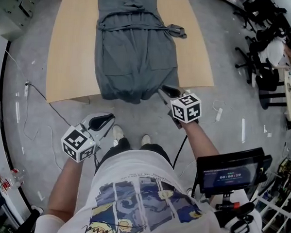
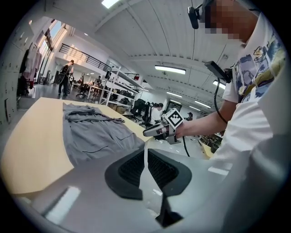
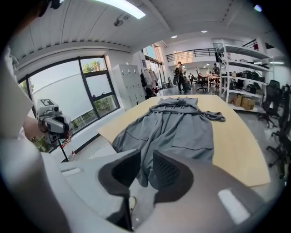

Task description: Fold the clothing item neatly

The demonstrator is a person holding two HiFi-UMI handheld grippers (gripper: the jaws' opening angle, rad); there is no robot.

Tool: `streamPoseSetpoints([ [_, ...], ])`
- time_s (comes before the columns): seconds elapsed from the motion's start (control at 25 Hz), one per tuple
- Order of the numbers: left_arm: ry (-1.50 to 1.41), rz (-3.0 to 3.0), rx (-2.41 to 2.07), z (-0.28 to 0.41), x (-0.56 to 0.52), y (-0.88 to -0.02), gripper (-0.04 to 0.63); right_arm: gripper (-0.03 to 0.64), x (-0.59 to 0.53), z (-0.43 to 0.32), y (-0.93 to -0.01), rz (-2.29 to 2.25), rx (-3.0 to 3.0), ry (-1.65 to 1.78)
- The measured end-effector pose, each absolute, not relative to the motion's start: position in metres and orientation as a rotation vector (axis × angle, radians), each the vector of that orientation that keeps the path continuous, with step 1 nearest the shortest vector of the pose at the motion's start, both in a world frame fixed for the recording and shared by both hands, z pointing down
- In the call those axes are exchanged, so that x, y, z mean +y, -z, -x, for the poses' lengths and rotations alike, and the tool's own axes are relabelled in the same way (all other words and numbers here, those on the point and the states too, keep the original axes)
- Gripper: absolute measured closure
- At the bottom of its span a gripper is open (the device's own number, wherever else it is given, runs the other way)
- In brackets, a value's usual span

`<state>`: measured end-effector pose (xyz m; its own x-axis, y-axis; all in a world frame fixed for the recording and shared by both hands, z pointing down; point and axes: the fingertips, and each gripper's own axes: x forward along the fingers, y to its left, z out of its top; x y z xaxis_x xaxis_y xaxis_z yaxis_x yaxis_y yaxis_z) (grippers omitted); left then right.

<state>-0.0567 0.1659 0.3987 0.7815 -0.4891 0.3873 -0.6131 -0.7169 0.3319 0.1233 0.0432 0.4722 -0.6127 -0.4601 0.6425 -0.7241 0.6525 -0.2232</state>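
A grey dress (image 1: 134,54) lies flat and lengthwise on the wooden table (image 1: 70,61), its belt across the upper part and its hem drooping over the near edge. My right gripper (image 1: 165,91) is at the hem's right corner. In the right gripper view its jaws (image 3: 146,157) stand a little apart and the hanging hem (image 3: 145,175) shows in the gap; no pinch is visible. My left gripper (image 1: 105,120) hovers over the floor, short of the table's near edge, left of the hem. Its jaws (image 2: 146,152) are shut with nothing between them, and the dress (image 2: 91,132) lies ahead.
Office chairs (image 1: 260,56) stand to the right of the table. A cable (image 1: 40,91) runs over the floor at the left. A screen on a stand (image 1: 230,174) is at my right hip. The person's shoes (image 1: 118,131) are just below the table edge.
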Motion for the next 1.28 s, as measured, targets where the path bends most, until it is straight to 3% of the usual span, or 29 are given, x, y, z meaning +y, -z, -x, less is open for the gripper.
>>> streamPoseSetpoints([
  [0.28,-0.422,-2.446,-0.882,0.011,0.184,-0.415,0.56,0.541,0.111,-0.176,-0.51,-0.787,-2.304,-0.672],
  [0.6,-0.509,-2.318,-0.996,-0.016,0.207,-0.467,0.508,0.483,0.141,-0.247,-0.582,-0.714,-2.236,-0.721],
  [1.08,-0.528,-2.012,-1.192,0.064,0.184,-0.597,0.395,0.429,0.106,-0.264,-0.647,-0.671,-2.168,-0.735],
  [1.28,-0.542,-1.932,-1.23,0.097,0.156,-0.639,0.319,0.355,0.077,-0.247,-0.657,-0.665,-2.192,-0.694],
])
